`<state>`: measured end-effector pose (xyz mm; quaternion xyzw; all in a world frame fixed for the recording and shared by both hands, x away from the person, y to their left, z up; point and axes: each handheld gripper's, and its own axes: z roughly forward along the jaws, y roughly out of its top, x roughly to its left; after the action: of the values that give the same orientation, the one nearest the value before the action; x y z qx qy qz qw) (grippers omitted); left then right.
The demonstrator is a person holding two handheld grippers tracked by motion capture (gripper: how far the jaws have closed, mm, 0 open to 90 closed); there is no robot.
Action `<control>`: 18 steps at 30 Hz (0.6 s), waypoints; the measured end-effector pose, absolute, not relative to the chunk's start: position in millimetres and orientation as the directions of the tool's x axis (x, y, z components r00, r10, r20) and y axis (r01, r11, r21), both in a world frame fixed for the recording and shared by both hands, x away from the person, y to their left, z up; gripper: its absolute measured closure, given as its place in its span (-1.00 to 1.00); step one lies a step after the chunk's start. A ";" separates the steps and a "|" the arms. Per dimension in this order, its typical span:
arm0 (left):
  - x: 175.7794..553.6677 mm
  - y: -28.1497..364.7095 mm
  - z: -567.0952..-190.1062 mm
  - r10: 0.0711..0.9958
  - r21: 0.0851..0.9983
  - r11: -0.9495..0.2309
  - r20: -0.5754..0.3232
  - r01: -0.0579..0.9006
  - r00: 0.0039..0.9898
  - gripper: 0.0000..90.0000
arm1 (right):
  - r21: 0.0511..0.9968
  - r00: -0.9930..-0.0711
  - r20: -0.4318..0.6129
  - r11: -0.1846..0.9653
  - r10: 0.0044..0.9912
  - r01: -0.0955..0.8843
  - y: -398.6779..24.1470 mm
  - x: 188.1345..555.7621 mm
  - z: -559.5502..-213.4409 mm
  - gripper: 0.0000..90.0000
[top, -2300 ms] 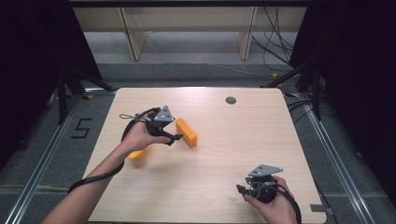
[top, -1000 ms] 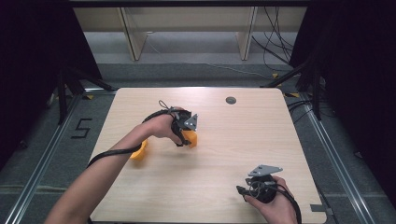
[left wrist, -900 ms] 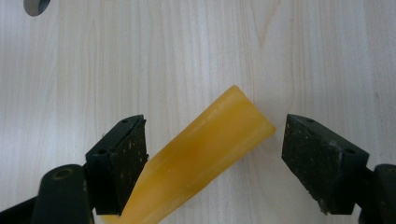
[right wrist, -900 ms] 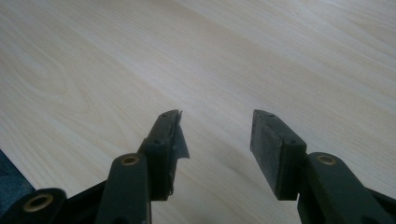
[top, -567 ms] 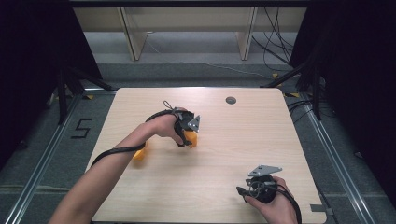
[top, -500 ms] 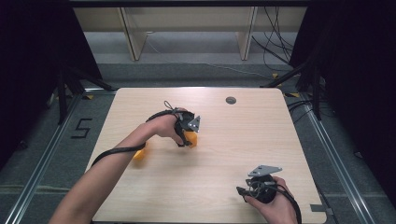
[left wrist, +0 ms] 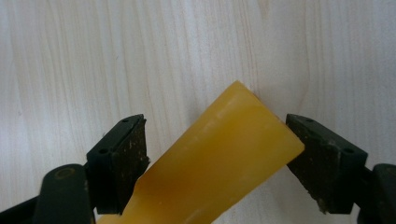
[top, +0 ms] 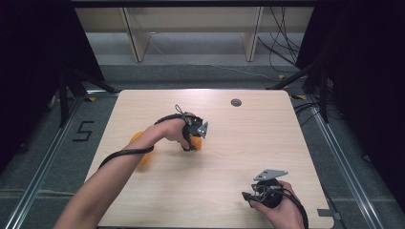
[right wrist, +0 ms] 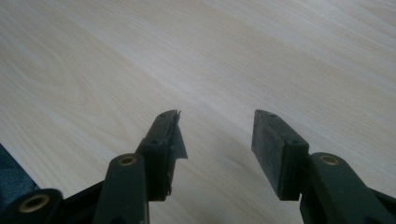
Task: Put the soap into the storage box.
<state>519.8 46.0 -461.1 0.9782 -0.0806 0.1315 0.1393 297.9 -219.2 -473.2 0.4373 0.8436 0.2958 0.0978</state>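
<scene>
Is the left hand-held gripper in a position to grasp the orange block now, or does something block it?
Probably yes. The left hand-held gripper has its jaws open on either side of the orange block, which lies on the wooden table. Nothing stands between them; the block sits slanted across the gap, so the grip may be uneven.

The table (top: 267, 138) is bare between the two grippers, so a hand can pass there freely. Near the left gripper (top: 193, 143), an orange block (left wrist: 224, 158) lies across the gap of its jaws, and another orange piece (top: 138, 143) lies under the left forearm.

"5" on floor (top: 85, 130) (black, left of table)
</scene>
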 end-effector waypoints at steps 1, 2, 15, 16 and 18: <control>520.4 45.6 -462.2 -0.123 0.249 -0.949 0.276 -0.194 0.953 -0.51 | 0.583 -0.600 0.094 0.444 0.795 0.680 -219.5 297.9 -473.2 0.15; 520.4 45.6 -462.2 -0.123 0.249 -0.949 0.276 -0.194 0.953 -0.51 | 0.583 -0.600 0.094 0.444 0.795 0.680 -219.5 297.9 -473.2 0.15; 521.3 41.1 -461.9 -0.042 0.243 -0.965 0.240 -0.102 0.970 -0.19 | 0.589 -0.593 0.096 0.435 0.800 0.681 -218.9 297.8 -475.4 0.14; 521.1 40.4 -461.4 -0.038 0.236 -0.967 0.235 -0.095 0.971 -0.18 | 0.589 -0.593 0.095 0.435 0.800 0.681 -218.9 297.7 -475.4 0.14; 520.4 38.1 -460.7 -0.031 0.220 -0.972 0.232 -0.084 0.972 -0.13 | 0.588 -0.593 0.096 0.435 0.800 0.682 -219.0 297.7 -475.4 0.14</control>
<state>520.4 38.1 -460.7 0.9864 -0.0292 0.1140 0.1148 297.7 -219.0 -475.4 0.4402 0.8413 0.2978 0.0990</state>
